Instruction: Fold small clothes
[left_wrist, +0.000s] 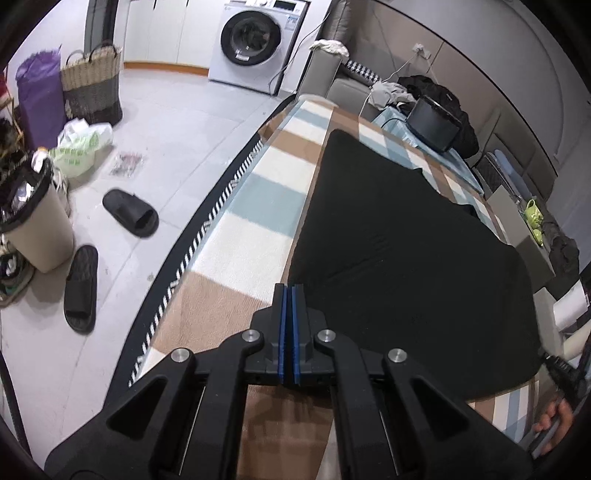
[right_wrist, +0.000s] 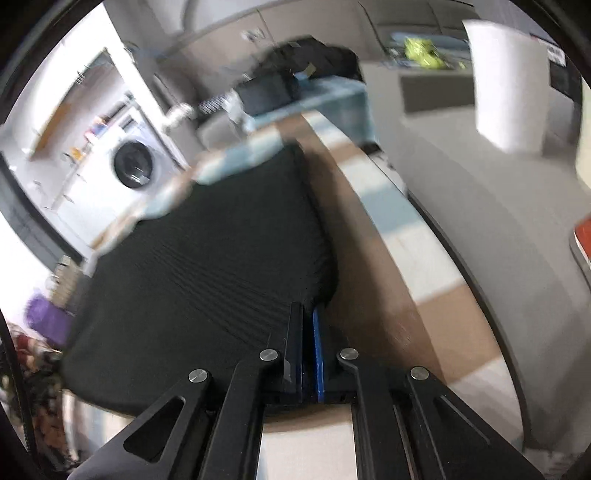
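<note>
A black garment (left_wrist: 406, 240) lies spread flat on a checked brown, white and blue blanket (left_wrist: 251, 221). My left gripper (left_wrist: 290, 286) is shut, its blue pads together, with its tips at the garment's near left edge. I cannot tell whether any cloth is caught between them. In the blurred right wrist view the same garment (right_wrist: 207, 258) fills the middle of the frame. My right gripper (right_wrist: 308, 306) is shut on its near right corner, with dark cloth showing between the pads. The blanket (right_wrist: 388, 221) runs along the right of the garment.
Left of the blanket is tiled floor with two black slippers (left_wrist: 129, 212) (left_wrist: 81, 288), a beige bin (left_wrist: 33, 221) and a woven basket (left_wrist: 92, 85). A washing machine (left_wrist: 258, 40) stands at the back. A dark bag (left_wrist: 436, 122) sits beyond the blanket. A hand (left_wrist: 554, 421) shows at the lower right.
</note>
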